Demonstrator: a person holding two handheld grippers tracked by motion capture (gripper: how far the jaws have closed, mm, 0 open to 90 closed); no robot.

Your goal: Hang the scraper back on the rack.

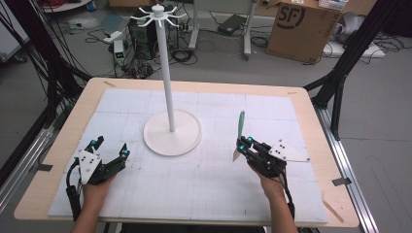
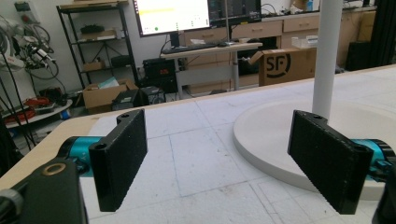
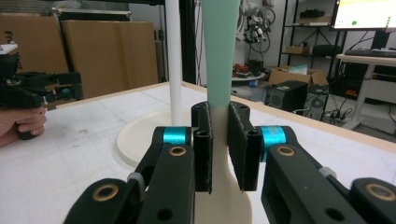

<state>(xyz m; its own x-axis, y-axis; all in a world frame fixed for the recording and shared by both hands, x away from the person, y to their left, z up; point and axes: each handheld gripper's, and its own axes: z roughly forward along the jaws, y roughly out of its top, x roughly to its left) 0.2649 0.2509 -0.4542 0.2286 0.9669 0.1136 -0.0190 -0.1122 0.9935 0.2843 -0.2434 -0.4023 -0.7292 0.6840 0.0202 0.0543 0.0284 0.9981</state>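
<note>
My right gripper is shut on a spatula with a mint-green handle pointing up and away and a cream blade hanging below the jaws. In the right gripper view the handle rises straight between the two closed pads. A white stand with a ring of hooks on top rises from a round base at the middle of the table, left of the spatula. My left gripper rests open near the front left, its jaws wide apart and nothing between them, the base just ahead.
A white gridded mat covers the wooden table. Black frame legs stand off the right edge. A cardboard box and cables lie on the floor behind. In the right gripper view the left gripper is far left.
</note>
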